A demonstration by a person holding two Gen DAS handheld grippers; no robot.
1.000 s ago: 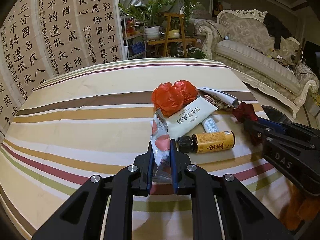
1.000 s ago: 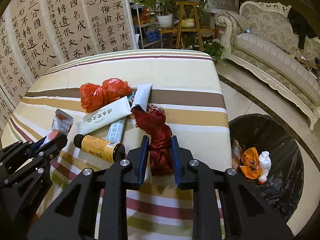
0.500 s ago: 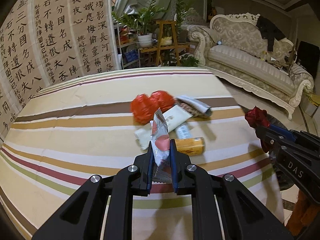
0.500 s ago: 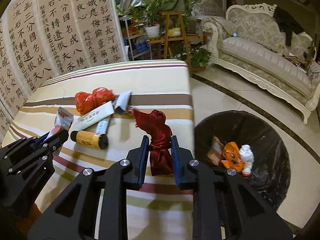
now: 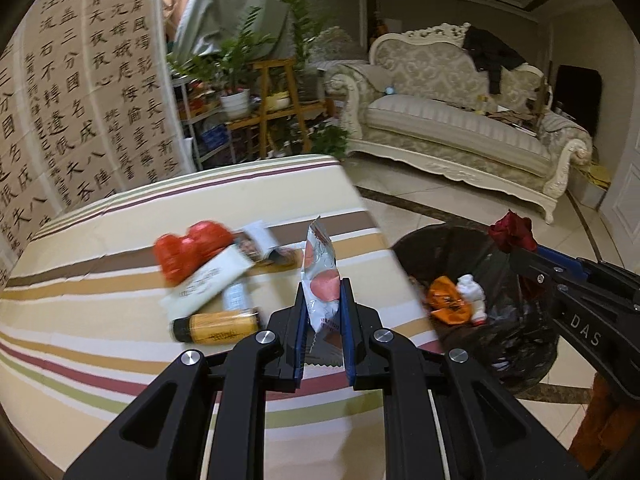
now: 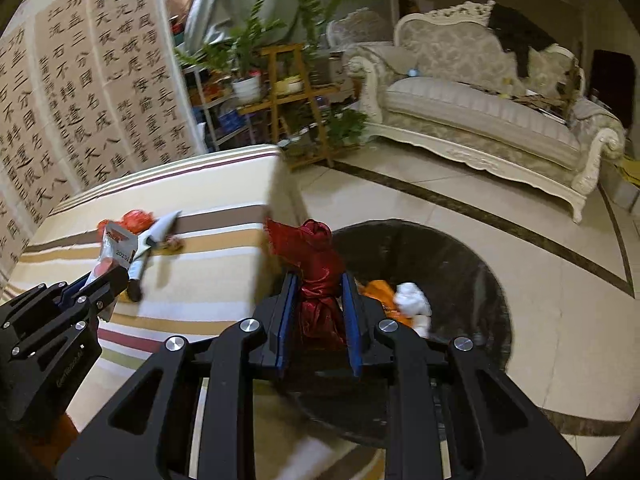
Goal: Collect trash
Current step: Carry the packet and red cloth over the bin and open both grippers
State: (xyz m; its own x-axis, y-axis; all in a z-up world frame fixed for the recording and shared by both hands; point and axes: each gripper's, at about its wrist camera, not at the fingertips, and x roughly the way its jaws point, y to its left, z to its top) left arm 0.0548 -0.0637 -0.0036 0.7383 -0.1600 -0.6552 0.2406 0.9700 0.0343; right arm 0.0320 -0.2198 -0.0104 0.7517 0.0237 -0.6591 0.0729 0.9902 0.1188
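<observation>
Left gripper clamps a white-and-red snack wrapper upright above the striped table. Right gripper, marked "DAS", pinches a dark red cloth bundle over the black-lined trash bin. The wrapper's print reads "2025" in part. Calligraphy panels cover the wall.

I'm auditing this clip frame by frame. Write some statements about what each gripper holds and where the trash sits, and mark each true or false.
1. The left gripper holds a white-and-red snack wrapper. True.
2. The right gripper is empty. False: its jaws clamp a dark red cloth bundle.
3. The black-lined trash bin already contains litter. True.
4. The yellow bottle is in the bin. False: it lies on the striped table.
</observation>
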